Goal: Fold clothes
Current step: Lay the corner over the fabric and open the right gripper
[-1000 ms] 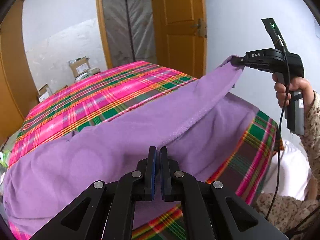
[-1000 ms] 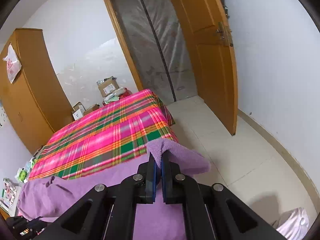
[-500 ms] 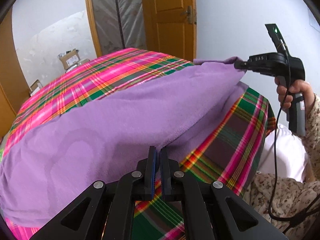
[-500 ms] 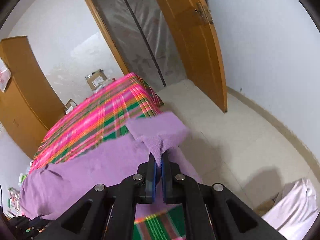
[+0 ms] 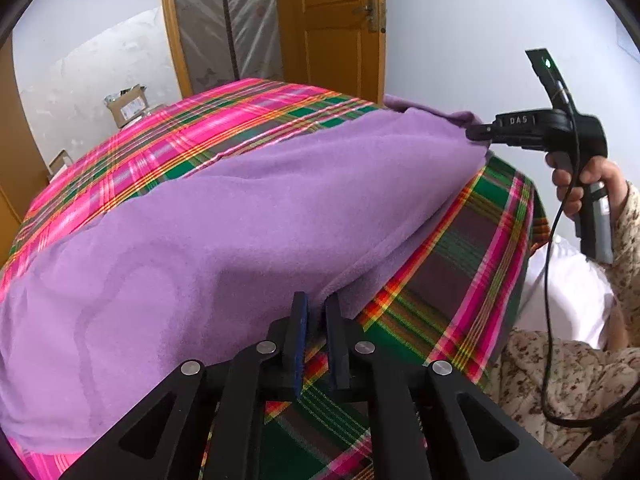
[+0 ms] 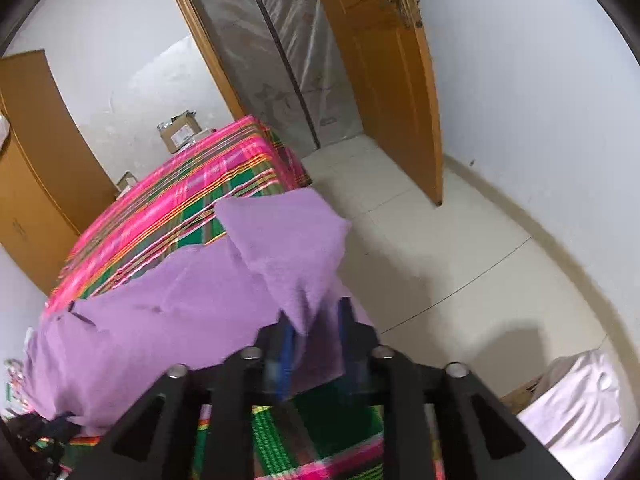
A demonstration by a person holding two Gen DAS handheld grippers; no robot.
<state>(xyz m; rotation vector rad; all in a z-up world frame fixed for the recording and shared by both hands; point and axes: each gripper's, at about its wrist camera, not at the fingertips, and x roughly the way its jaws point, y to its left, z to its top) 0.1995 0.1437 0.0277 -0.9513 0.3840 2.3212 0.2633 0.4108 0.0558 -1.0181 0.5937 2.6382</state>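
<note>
Fuzzy matt purple cloth (image 5: 248, 216), woven plaid bedcover (image 5: 460, 256)

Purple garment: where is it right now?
The purple garment is spread across the near end of the plaid bed cover; the right gripper is at its far-right corner, toward the wooden door.

Purple garment (image 5: 248, 216) on pink-green-orange plaid bedspread (image 5: 160, 148); orange-brown door (image 5: 340, 20); white walls (image 5: 460, 40).

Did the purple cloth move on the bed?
Yes. The purple cloth slid up the plaid bed, toward the door, uncovering plaid near the left gripper.
</note>
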